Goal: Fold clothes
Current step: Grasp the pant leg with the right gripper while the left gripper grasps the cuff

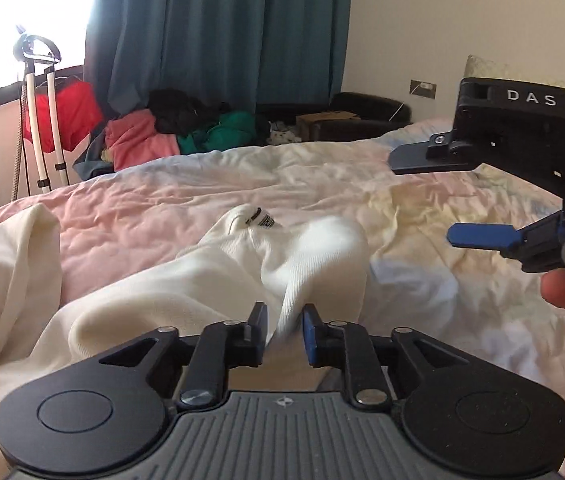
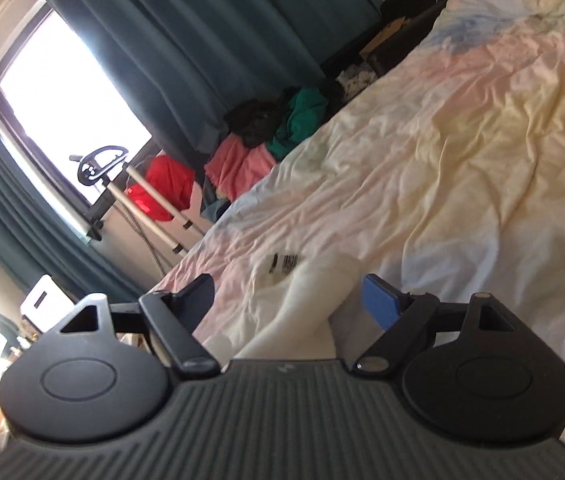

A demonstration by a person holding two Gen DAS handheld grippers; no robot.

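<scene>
A cream-white ribbed garment [image 1: 210, 280] lies crumpled on the bed, its printed label [image 1: 260, 219] turned up. My left gripper [image 1: 284, 322] sits low at its near edge. A blurred fold of the garment passes between its fingers, which stand slightly apart and do not clamp it. My right gripper [image 1: 422, 199] hovers above the bed to the right, wide open and empty, held by a hand [image 1: 562, 288]. In the right wrist view the right gripper [image 2: 290, 294] hangs over the same garment [image 2: 306, 312], near the label [image 2: 282, 265].
The wrinkled pastel duvet [image 1: 362, 184] covers the whole bed. Beyond its far edge are a pile of pink, green and black clothes [image 1: 186, 132], a red garment on a steamer stand [image 1: 48, 120], teal curtains [image 1: 222, 28] and a cardboard box [image 1: 322, 120].
</scene>
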